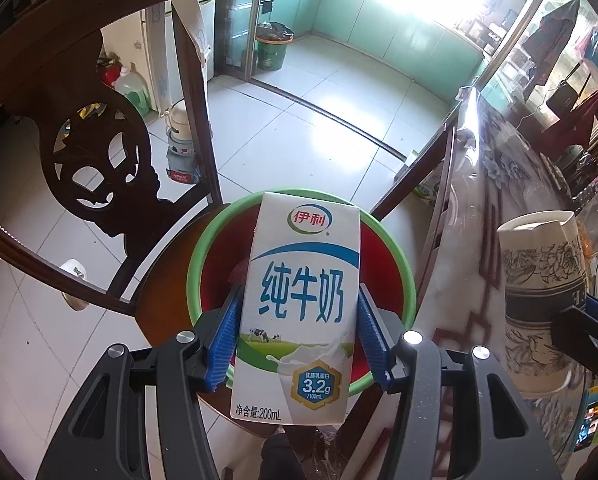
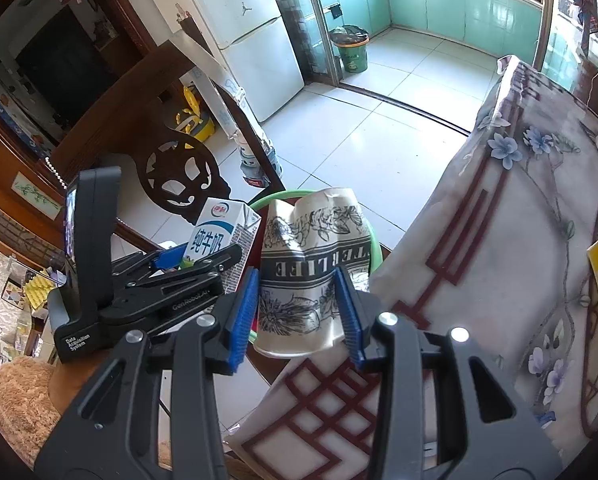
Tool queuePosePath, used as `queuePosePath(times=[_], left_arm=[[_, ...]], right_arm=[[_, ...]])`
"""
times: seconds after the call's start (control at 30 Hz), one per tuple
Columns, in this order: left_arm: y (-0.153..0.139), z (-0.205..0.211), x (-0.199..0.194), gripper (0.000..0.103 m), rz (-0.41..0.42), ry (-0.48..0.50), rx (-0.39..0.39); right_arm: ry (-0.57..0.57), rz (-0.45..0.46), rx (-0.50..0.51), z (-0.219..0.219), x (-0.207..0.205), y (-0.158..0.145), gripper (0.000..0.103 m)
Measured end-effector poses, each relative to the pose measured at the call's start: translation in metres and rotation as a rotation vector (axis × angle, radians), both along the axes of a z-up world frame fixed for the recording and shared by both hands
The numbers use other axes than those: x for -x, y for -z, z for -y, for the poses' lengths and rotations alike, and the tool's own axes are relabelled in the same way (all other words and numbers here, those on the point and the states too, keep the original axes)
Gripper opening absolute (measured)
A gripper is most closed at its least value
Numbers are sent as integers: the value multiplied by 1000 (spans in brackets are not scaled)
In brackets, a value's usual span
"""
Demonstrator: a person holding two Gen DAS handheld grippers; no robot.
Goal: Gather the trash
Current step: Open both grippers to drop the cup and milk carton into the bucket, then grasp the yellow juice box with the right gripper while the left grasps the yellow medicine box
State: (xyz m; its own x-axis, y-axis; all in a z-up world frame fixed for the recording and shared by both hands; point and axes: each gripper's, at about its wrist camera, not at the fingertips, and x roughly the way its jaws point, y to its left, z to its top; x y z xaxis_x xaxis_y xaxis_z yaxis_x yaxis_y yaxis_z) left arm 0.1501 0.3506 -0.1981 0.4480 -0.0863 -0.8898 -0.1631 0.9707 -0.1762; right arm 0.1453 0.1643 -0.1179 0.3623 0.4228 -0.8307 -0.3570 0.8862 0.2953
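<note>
The left gripper has its jaws clamped on a milk carton, one blue pad on each narrow side, near the lower half of the box. The carton hangs directly above a basin with a green rim and red inside, which stands on a dark wooden chair. I judge this carton to be light and probably empty; its card walls are fairly stiff but will dent under a hard squeeze, and the coated surface is a little slippery, so the flat sides are the good place to hold.

To the right, the right gripper holds a crumpled paper cup between its jaws, also over the basin and near the edge of the counter. The pads touch the cup's walls. The cup looks very light and soft, and it is already crushed.
</note>
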Motion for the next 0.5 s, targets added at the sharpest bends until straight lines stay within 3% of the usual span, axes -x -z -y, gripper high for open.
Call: queuePosePath(times=[0.03, 0.07, 0.1, 0.5], left_arm=[[1, 0, 0, 58, -2, -2, -5], [0, 0, 0, 67, 0, -8, -7], [-1, 0, 0, 71, 8, -14, -6], [-17, 36, 2, 72, 48, 43, 33]], right_arm=[[0, 2, 3, 0, 0, 1, 63], [9, 20, 7, 1, 3, -1, 66], [7, 29, 4, 2, 4, -3, 66], [122, 29, 10, 52, 16, -6, 66]])
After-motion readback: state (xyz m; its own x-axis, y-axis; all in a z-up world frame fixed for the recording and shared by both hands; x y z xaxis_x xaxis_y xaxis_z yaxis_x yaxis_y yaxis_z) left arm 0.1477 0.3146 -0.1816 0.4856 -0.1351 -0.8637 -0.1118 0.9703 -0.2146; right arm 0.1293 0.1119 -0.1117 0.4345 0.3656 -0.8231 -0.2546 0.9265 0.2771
